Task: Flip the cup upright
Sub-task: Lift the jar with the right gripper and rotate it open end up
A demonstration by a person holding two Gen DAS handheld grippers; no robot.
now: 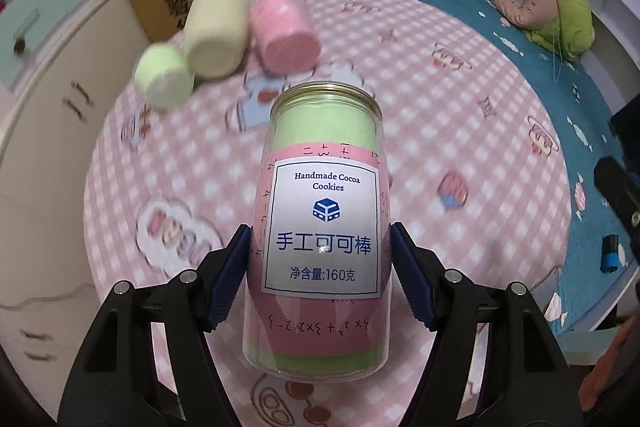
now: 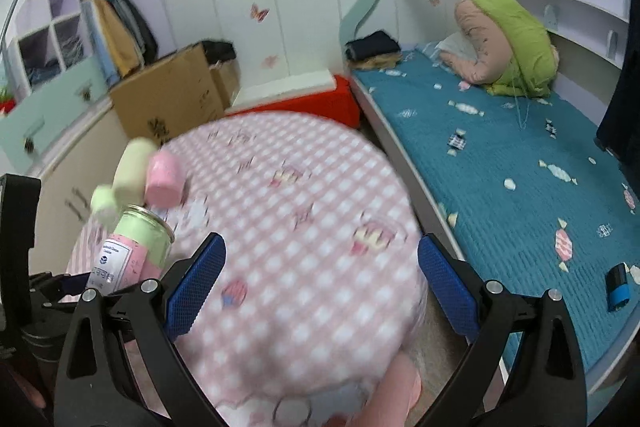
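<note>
The left gripper [image 1: 320,267] pinches the cup [image 1: 320,219] between its jaws, holding it tilted above the table [image 1: 460,155], gold-rimmed mouth pointing away. Three blurred rolls [image 1: 216,31] lie beyond it. The right gripper [image 2: 320,287] hangs over the table with jaws spread.

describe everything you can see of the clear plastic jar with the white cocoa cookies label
The clear plastic jar is a tall cylinder with a gold metal rim at its far end. Inside it, pink and green paper lines the wall; on the outside, a white label reads "Handmade Cocoa Cookies" above a blue logo and Chinese text. The left gripper clamps it at mid-body, blue pads pressing both sides. In the right wrist view the jar is tilted, rim pointing up and away, above the pink checked tablecloth. Whether it touches the cloth cannot be told.
</note>
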